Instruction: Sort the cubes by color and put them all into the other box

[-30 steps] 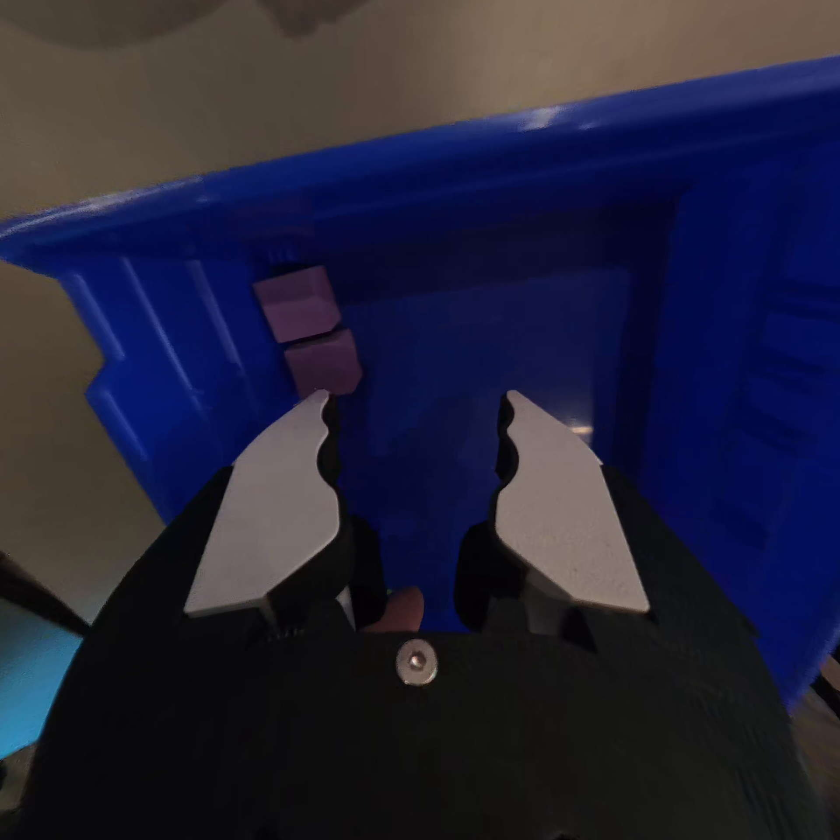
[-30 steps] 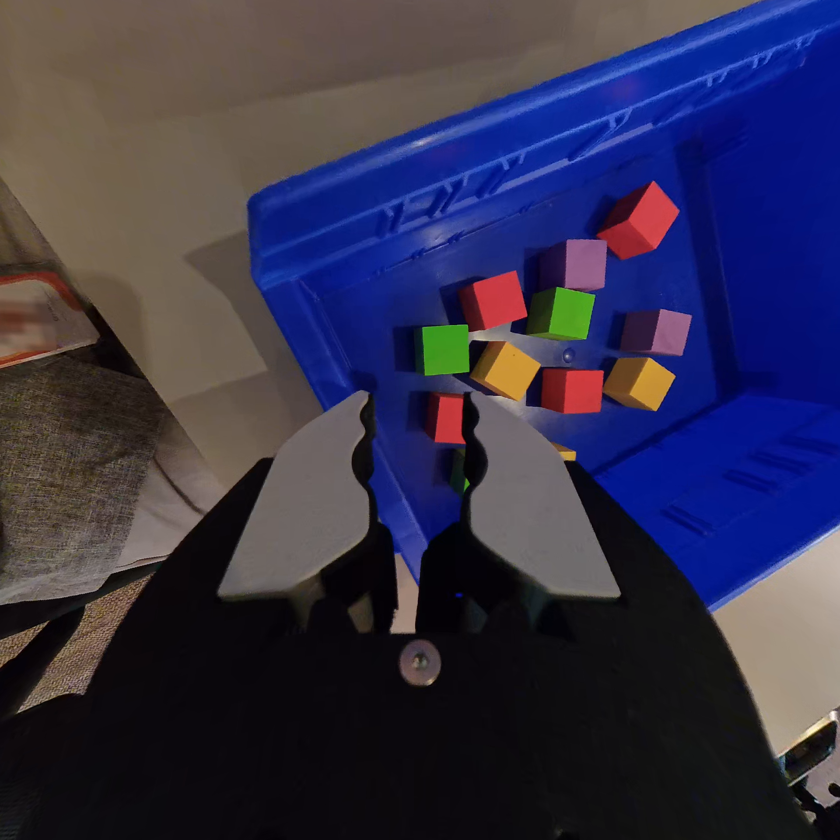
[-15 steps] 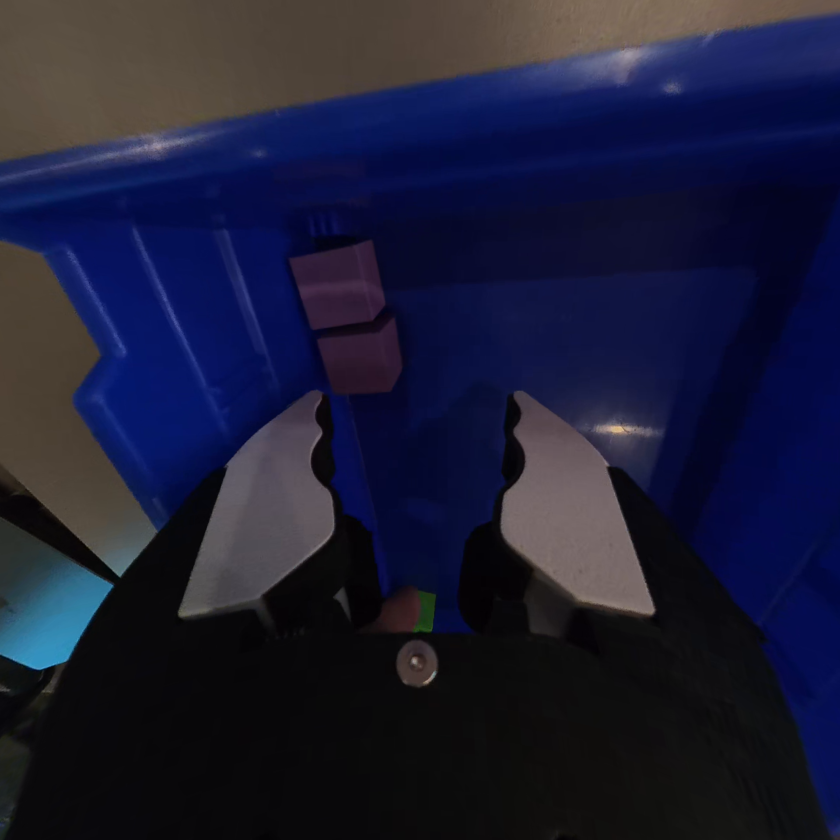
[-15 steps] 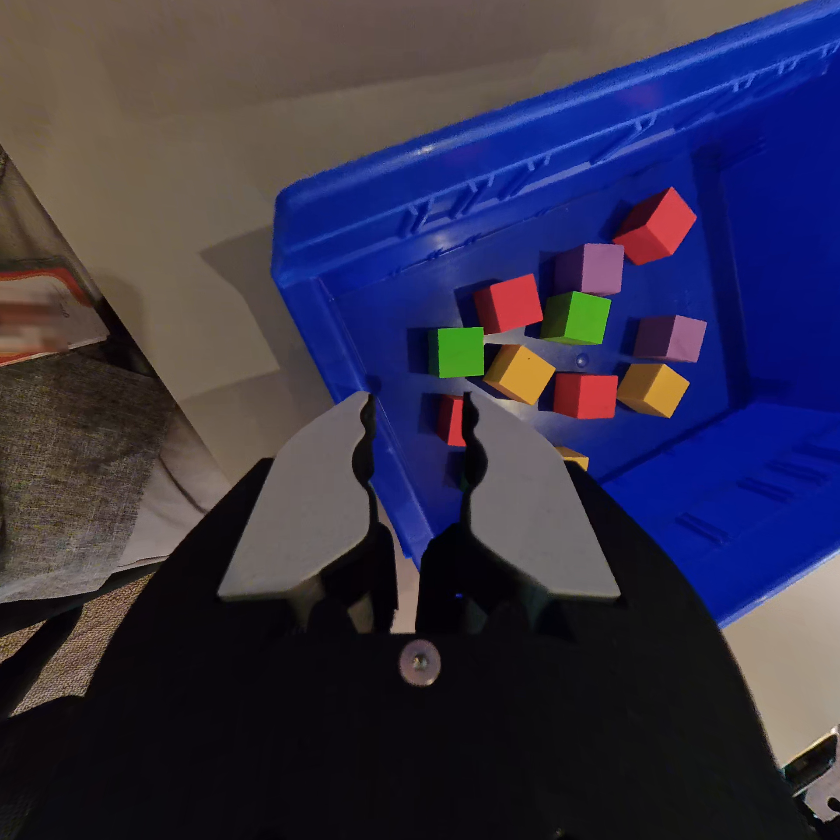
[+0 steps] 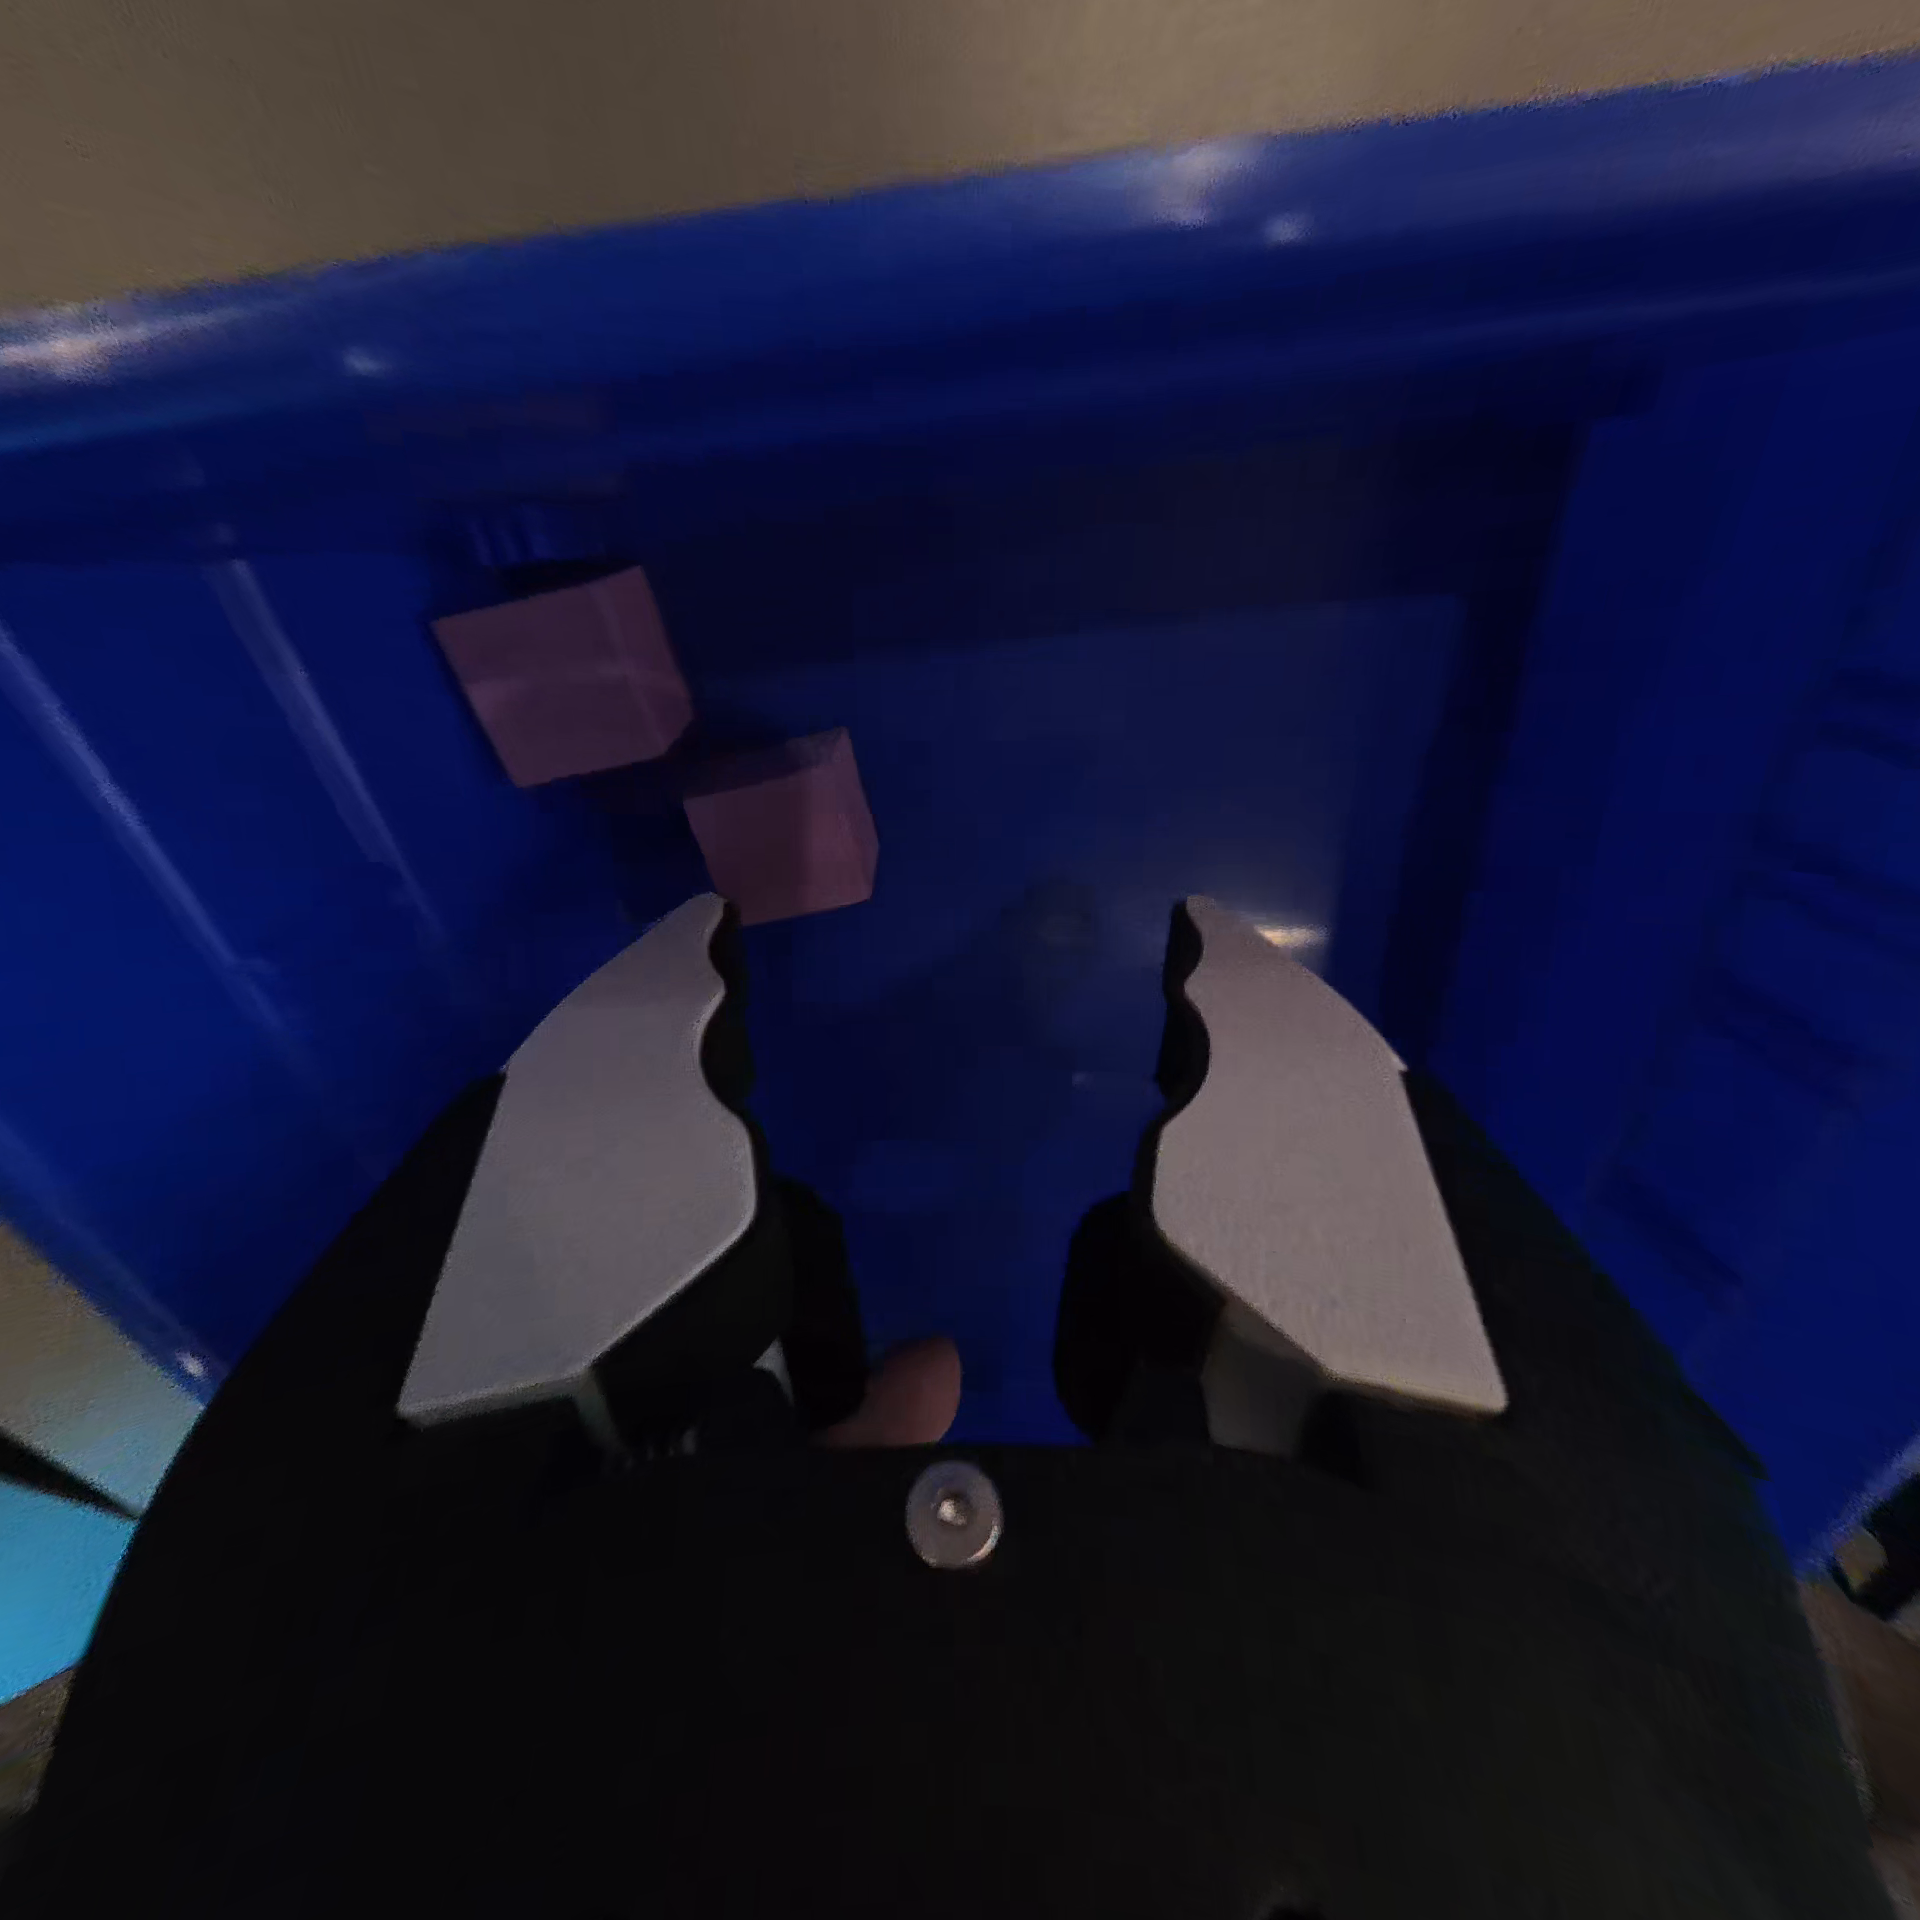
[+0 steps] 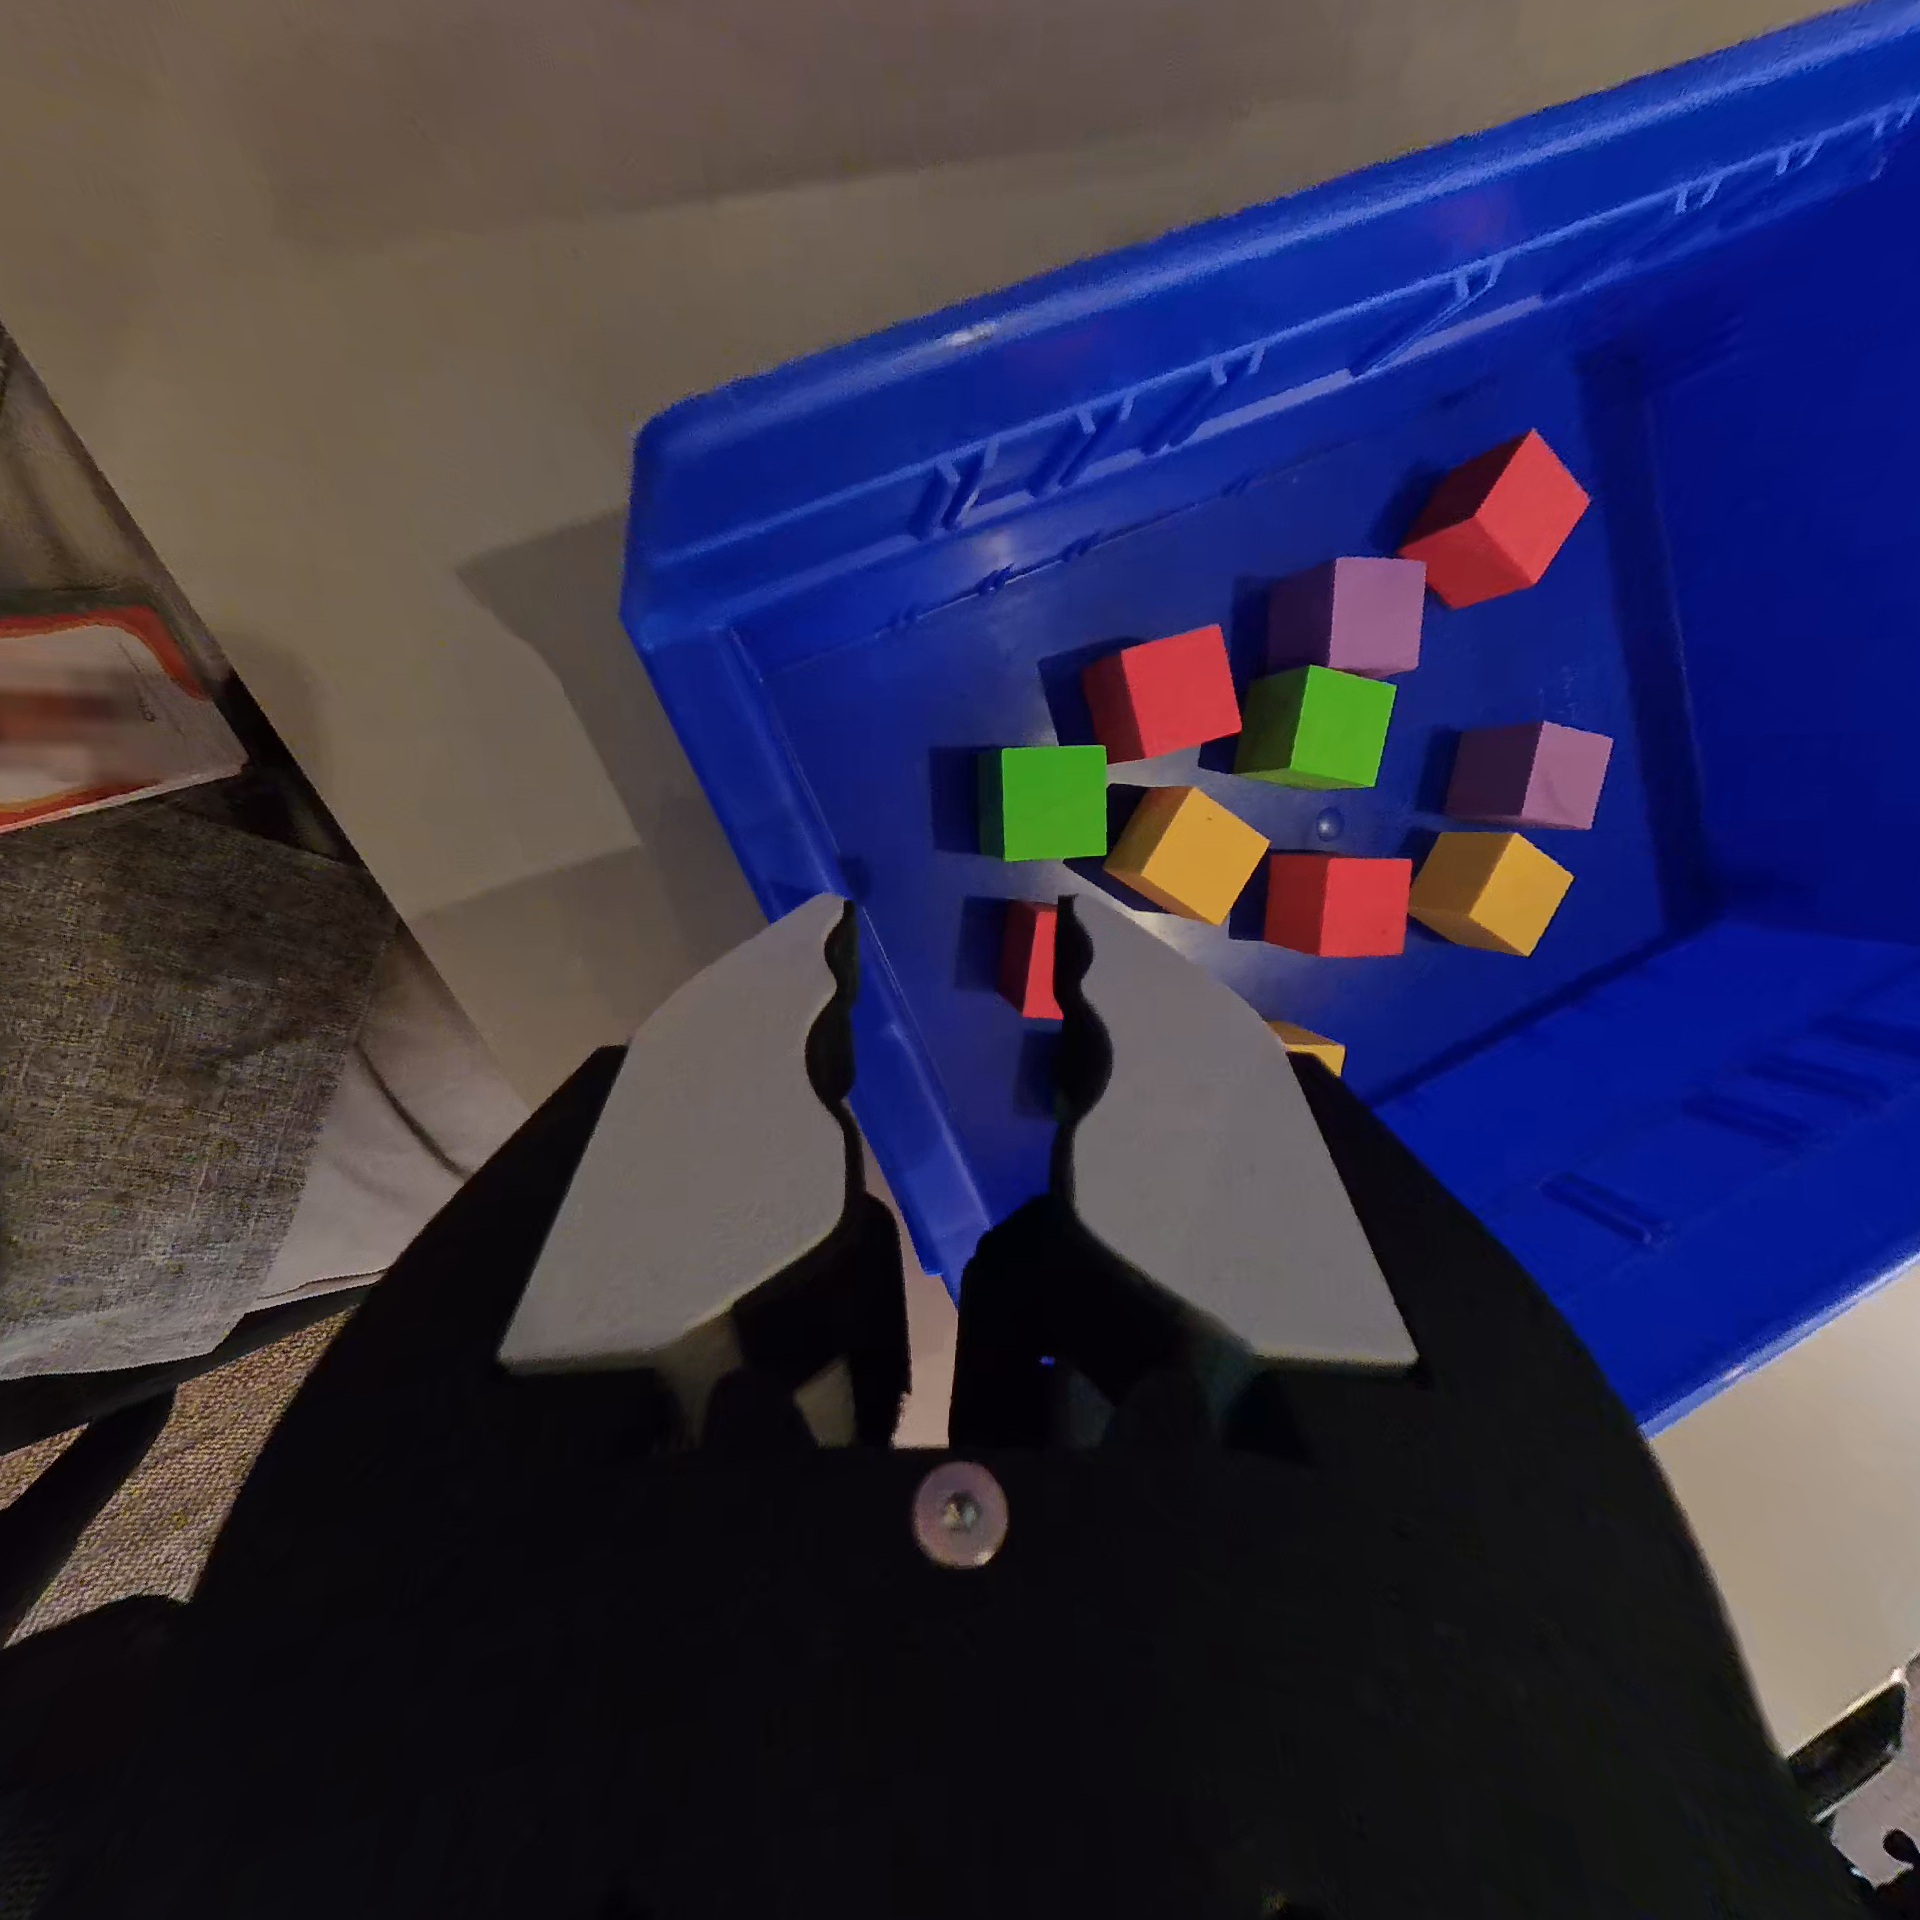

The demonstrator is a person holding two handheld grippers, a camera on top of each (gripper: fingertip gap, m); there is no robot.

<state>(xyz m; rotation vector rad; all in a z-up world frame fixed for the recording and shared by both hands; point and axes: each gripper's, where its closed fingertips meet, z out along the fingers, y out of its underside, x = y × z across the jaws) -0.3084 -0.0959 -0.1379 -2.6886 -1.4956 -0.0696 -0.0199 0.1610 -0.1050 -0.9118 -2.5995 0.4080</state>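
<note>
Two matte purple cubes (image 5: 784, 831): lying close together on the floor of a deep blue plastic bin (image 5: 935, 343), the nearer one sitting just past the left fingertip.
Left tongs (image 5: 951, 925): gaping wide, holding nothing, pointing into that bin; cubes lying ahead and to the left.
Right tongs (image 6: 956, 914): standing narrow, straddling the side wall of a bright blue plastic tote (image 6: 935, 457), seemingly pinching it.
Assorted red, green, yellow and purple cubes (image 6: 1314, 727): lying scattered inside the tote, ahead and to the right.
</note>
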